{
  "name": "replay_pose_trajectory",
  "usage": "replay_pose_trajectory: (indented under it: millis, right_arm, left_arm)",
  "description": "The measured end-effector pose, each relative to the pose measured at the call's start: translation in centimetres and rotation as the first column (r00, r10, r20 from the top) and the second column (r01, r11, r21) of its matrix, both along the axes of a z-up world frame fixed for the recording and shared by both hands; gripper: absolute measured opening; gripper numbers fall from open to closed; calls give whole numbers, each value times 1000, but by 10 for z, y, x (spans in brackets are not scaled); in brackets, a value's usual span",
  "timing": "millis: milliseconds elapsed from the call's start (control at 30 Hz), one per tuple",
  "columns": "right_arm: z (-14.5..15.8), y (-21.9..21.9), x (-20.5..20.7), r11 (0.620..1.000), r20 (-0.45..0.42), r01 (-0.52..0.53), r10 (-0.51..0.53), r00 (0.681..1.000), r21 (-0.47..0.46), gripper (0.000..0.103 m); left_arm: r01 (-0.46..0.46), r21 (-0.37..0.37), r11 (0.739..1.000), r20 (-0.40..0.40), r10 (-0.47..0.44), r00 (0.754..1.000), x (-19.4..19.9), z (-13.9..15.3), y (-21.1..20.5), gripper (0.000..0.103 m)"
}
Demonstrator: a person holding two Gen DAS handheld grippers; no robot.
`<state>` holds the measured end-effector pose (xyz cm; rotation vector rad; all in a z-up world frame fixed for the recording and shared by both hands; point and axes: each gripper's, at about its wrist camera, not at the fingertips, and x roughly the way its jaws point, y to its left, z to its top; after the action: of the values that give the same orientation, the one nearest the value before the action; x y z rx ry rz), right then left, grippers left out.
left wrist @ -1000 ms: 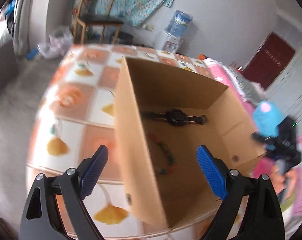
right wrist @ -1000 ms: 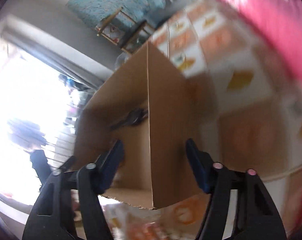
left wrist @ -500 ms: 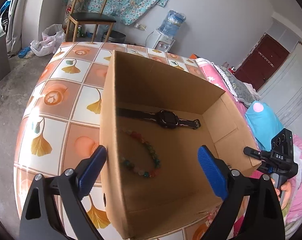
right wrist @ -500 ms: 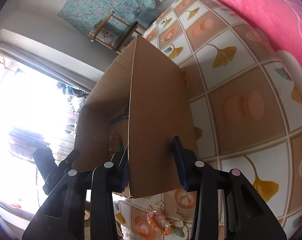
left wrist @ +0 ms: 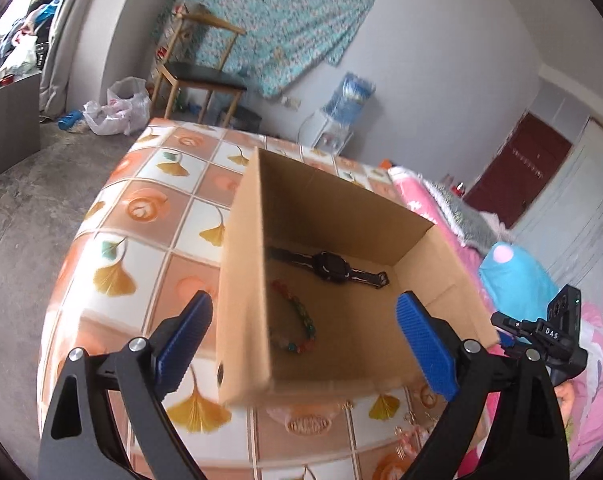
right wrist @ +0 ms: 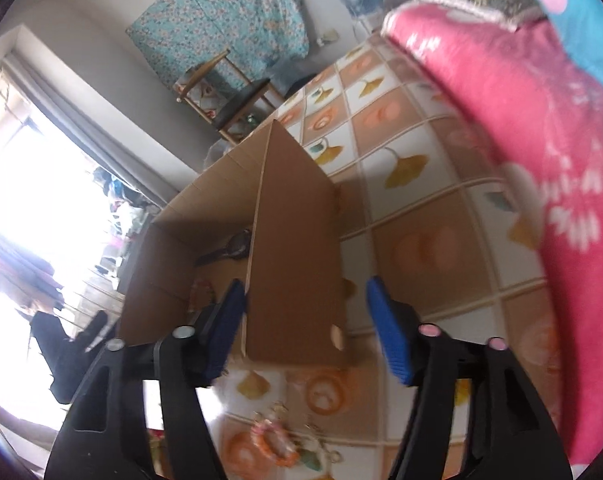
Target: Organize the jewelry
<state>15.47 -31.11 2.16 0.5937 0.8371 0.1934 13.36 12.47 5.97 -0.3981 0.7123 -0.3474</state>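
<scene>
1. A plain brown box is sitting on a tablecloth showing orange and white squares with yellow ginkgo leaves.
2. A black watch is lying inside, beside a bracelet of red, green and pale beads.
3. Blue ribbed pads are tipping black gripper arms.
4. A pink blanket is showing white flowers.
5. A teal floral cloth is hanging on a grey wall.

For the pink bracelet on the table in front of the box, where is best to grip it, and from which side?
Probably pinch one side of the pink bracelet, one finger inside the loop, coming straight down from above. It lies flat on the table, with small earrings close beside it. The right gripper is open and nearest.
</scene>
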Motion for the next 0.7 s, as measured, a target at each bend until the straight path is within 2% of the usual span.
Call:
replay_pose_trajectory:
  millis: [67,167,300,367,500,567,700]
  right_arm:
    - [0,1,-13,999,8,-8,8,1000,-44,72]
    - [1,6,-36,983,5,6,-5,1000,-184,72]
    - [-9,13,-54,970,-18,-27,23,1000,-242,78]
    - [-21,22,-55,947,-59,-36,19,998,-320,78]
    - [-46,41,-50,835,-104,-20,-45,994,-550,78]
    - [-55,47,-46,808,-118,-40,-36,992,-587,78]
    - [-68,52,-40,804,-130,-64,-17,991,-591,81]
  left_arm:
    - [-17,12,1000,1,17,1000,-19,-4,5,94]
    - [-34,52,998,-23,35,999,-42,-15,8,96]
    - [-12,81,997,-100,20,995,-57,-38,2,96]
    - [10,118,993,-148,8,989,-56,-54,-11,96]
    - [42,214,976,-179,-3,984,-53,-74,-39,96]
    - [50,244,968,-198,-1,980,-49,-83,-47,96]
    - [51,313,948,-193,11,981,-47,-89,-59,97]
